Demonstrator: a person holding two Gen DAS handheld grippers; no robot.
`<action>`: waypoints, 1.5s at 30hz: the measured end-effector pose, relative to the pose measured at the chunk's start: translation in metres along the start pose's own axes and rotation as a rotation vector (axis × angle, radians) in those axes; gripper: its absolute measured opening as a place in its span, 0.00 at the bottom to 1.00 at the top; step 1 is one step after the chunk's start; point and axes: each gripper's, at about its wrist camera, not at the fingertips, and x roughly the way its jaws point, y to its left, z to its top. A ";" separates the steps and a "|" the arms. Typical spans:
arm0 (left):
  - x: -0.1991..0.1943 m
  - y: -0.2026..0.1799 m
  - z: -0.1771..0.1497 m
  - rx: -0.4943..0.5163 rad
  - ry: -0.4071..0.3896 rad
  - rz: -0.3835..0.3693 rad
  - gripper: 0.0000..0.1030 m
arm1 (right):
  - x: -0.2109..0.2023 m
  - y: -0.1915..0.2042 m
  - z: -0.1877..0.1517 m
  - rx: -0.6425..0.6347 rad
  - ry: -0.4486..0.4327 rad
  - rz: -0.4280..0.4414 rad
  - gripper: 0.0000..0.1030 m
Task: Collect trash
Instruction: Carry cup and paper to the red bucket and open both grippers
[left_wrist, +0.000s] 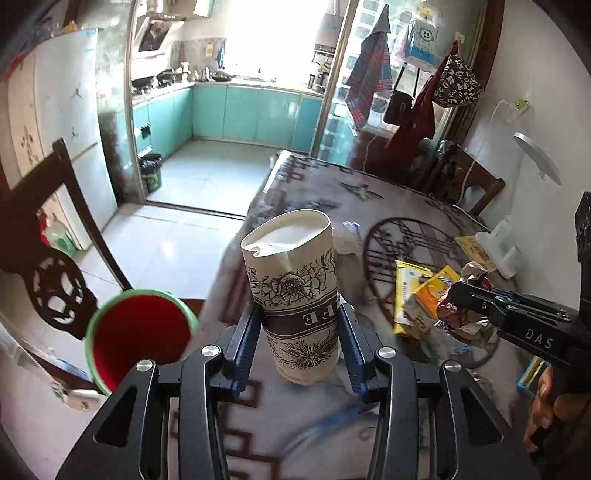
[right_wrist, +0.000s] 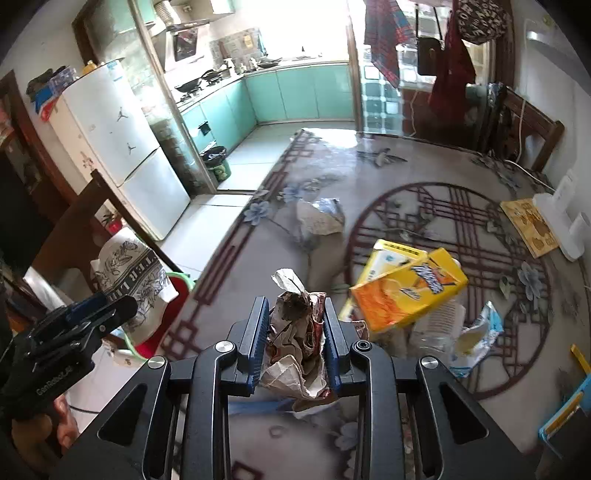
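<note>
— What does the left gripper (left_wrist: 301, 317) hold?

— A paper cup (left_wrist: 295, 291) with black flower drawings. The blue fingers (left_wrist: 243, 343) press on both its sides and the cup is squeezed a little at the rim. It is in the air above the table (left_wrist: 295, 177) edge, near the red bin (left_wrist: 136, 332) with the green rim (the bin is beside the table, by the dark chair (left_wrist: 55, 258)).

— And the right gripper (right_wrist: 295, 332)?

— Its fingers (right_wrist: 256, 332) are closed on a crumpled wrapper (right_wrist: 295, 332), brown and white paper, above the table too.

— Other trash?

— On the table lie a yellow box (right_wrist: 406, 291), a plastic wrapper (right_wrist: 476, 336) and a crumpled bag (right_wrist: 319, 219).
</note>
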 end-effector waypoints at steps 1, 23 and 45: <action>-0.001 0.003 0.000 0.003 -0.004 0.007 0.39 | 0.001 0.003 0.001 -0.003 0.000 0.002 0.26; 0.001 0.077 0.008 -0.053 0.004 0.018 0.40 | 0.023 0.074 0.012 -0.049 0.018 -0.001 0.26; 0.017 0.161 0.007 -0.145 0.034 0.092 0.40 | 0.063 0.149 0.024 -0.146 0.076 0.042 0.26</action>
